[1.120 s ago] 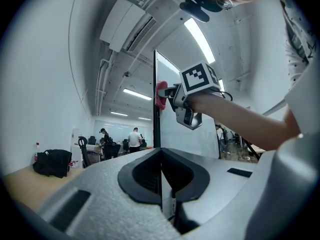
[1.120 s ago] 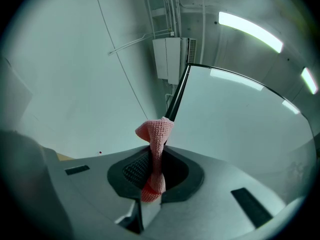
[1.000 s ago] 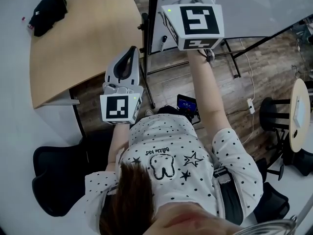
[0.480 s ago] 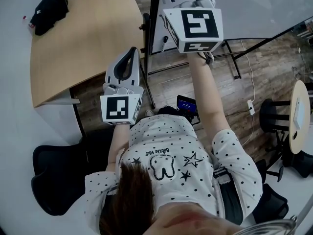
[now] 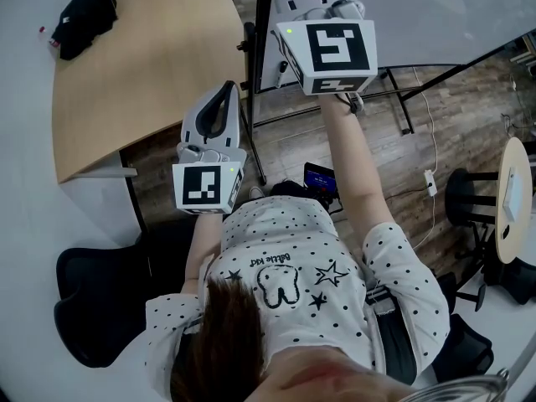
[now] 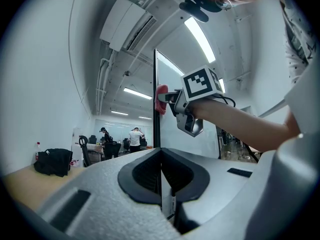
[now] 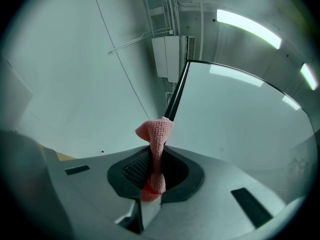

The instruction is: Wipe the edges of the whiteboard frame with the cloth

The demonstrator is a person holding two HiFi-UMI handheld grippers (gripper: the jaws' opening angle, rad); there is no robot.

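Observation:
The whiteboard (image 5: 435, 15) stands upright ahead of me; its dark frame edge (image 7: 177, 95) runs up its left side and shows as a thin vertical strip (image 6: 154, 104) in the left gripper view. My right gripper (image 7: 152, 176) is raised high and shut on a pink cloth (image 7: 156, 134), whose bunched top rests against that edge. From the left gripper view the same cloth (image 6: 161, 99) sits on the frame in front of the right gripper (image 6: 172, 100). My left gripper (image 5: 224, 88) is held lower, away from the board, shut with nothing in it (image 6: 161, 159).
A wooden table (image 5: 142, 65) with a black bag (image 5: 82, 19) is at the left. The board's black stand legs (image 5: 335, 111) spread over the wooden floor, with a small device (image 5: 321, 178) and a cable below. A black chair (image 5: 92, 308) and a round table (image 5: 512, 195) flank me.
The right gripper with the cloth has shifted slightly up and left along the frame edge. The left gripper has stayed in place.

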